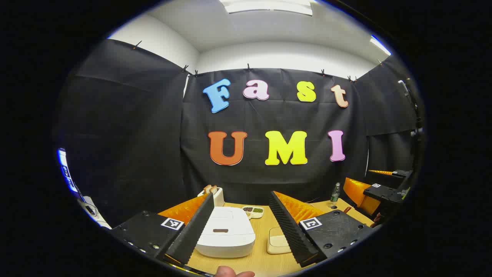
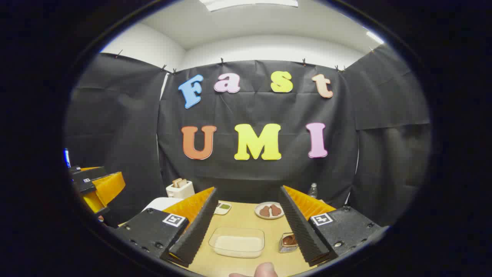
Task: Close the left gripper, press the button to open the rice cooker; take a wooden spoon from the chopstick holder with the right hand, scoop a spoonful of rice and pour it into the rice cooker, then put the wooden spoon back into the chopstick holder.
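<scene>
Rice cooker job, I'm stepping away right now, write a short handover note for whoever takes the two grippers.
Left gripper: open, empty, raised above the table, facing the rice cooker.
Right gripper: open, empty, raised over the clear tub of rice.
Rice cooker: lid down, near the table's left side, toaster behind it.
A small holder sits right of the rice tub; I cannot tell whether the spoon is in it.
Done: nothing yet.
Left: close the left gripper, press the lid button, fetch the spoon, scoop, pour, return the spoon.
</scene>
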Action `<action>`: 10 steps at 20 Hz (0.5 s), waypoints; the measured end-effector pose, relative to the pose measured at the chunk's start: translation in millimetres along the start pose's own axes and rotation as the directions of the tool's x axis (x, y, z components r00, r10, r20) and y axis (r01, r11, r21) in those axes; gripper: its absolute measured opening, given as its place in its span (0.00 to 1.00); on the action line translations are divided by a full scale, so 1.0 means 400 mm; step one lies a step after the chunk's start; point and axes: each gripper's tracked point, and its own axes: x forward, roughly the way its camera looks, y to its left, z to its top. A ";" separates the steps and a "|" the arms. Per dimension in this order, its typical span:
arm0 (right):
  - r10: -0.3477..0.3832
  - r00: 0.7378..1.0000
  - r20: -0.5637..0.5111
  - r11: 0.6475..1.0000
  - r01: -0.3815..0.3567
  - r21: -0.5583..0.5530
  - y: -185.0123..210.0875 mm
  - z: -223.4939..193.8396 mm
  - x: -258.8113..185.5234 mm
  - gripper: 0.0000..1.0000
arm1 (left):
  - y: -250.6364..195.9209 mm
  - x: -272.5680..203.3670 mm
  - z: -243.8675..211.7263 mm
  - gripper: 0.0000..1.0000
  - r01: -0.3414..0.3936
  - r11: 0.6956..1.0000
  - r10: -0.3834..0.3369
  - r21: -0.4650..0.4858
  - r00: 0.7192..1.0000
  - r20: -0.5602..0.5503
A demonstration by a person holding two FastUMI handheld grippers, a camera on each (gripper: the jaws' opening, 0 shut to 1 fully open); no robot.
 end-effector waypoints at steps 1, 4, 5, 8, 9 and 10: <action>0.001 1.000 0.001 1.000 -0.001 0.001 0.000 0.003 0.000 0.99 | 0.001 -0.001 0.002 0.94 -0.002 1.000 0.002 0.000 1.000 0.001; 0.006 1.000 0.001 1.000 -0.006 0.000 0.005 0.004 0.003 1.00 | 0.008 -0.002 -0.001 0.94 -0.014 1.000 0.014 -0.004 1.000 0.001; 0.006 1.000 0.003 1.000 -0.006 -0.001 0.003 0.007 0.003 1.00 | 0.011 -0.003 -0.002 0.94 -0.017 1.000 0.017 -0.006 1.000 0.001; 0.006 1.000 0.001 1.000 -0.006 -0.005 0.001 0.005 0.003 1.00 | 0.012 0.002 -0.009 0.94 -0.022 1.000 0.022 -0.007 1.000 0.001; 0.006 1.000 -0.004 1.000 -0.006 -0.007 -0.001 0.003 0.005 1.00 | 0.011 0.002 -0.009 0.94 -0.021 1.000 0.021 -0.006 1.000 0.001; 0.007 1.000 -0.007 1.000 -0.007 -0.009 -0.001 0.001 0.007 1.00 | 0.011 0.004 -0.009 0.94 -0.020 1.000 0.020 -0.005 1.000 0.002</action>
